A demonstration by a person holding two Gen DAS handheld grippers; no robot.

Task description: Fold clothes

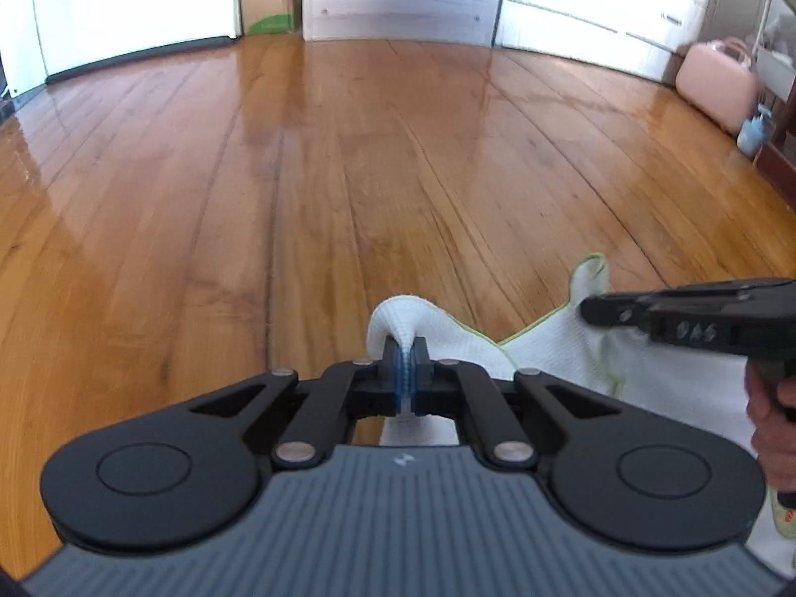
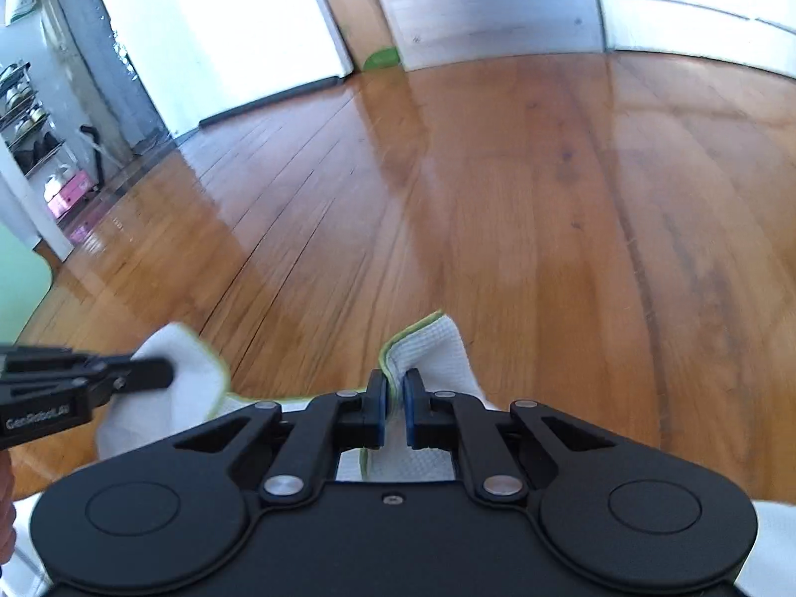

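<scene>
Both grippers are on the cloth now: the left gripper (image 1: 407, 348) has its blue pads pinched tight on a bunched corner of the white garment (image 1: 462, 343), and the right gripper (image 2: 393, 383) is clamped on another green-trimmed corner of the same piece, a thin fold of fabric caught between its jaws. The garment sits low, right under the two tools, draped toward the wooden floor (image 1: 348, 174), with the rest trailing back beneath the person's hand (image 1: 771, 423). This looks like the grab before a fold. Next up, I'd say, both corners need to lift and travel together, kept level and taut so the edge doesn't sag or slip out. Beyond, glossy planks run clear to a white door (image 1: 134, 0), a pink case (image 1: 716, 84) by the wall, and a shoe rack (image 2: 30, 114) off to the side
</scene>
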